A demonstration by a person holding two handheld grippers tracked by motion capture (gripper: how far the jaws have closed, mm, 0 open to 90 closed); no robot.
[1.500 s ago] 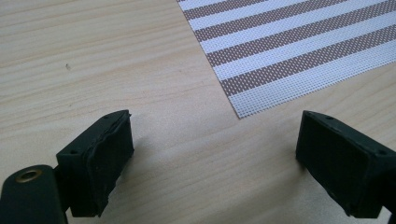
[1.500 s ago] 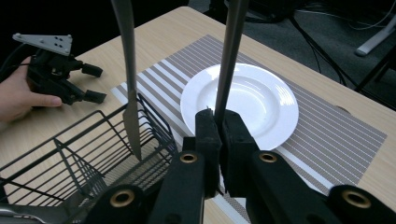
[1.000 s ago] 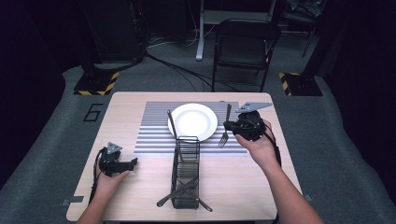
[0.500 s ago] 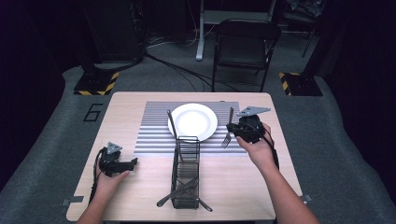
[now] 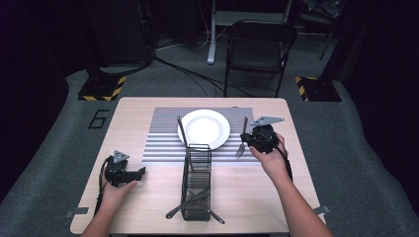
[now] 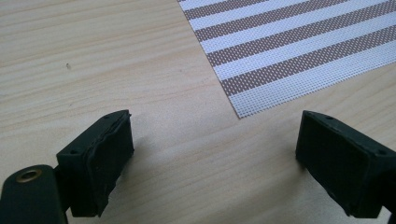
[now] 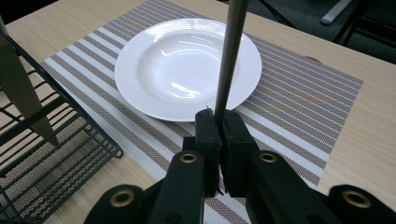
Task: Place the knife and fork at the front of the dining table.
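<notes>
A metal fork (image 5: 244, 126) hangs tines down over the striped placemat (image 5: 163, 143), just right of the white plate (image 5: 204, 128). My right gripper (image 5: 248, 139) is shut on it. In the right gripper view the two jaws (image 7: 222, 121) press together on the fork's handle (image 7: 231, 56), with the plate (image 7: 187, 65) beyond. My left gripper (image 5: 141, 172) rests on the bare wood at the near left. Its jaws (image 6: 215, 140) stand wide open with nothing between them, near the placemat's corner (image 6: 289, 56).
A black wire basket (image 5: 197, 182) lies along the table's near middle with several pieces of cutlery in it. A knife (image 5: 182, 131) leans up at its far end. A folding chair (image 5: 259, 49) stands beyond the table's far edge.
My right hand has sunk toward the placemat with the fork still in its jaws. The left hand has stayed where it was.
</notes>
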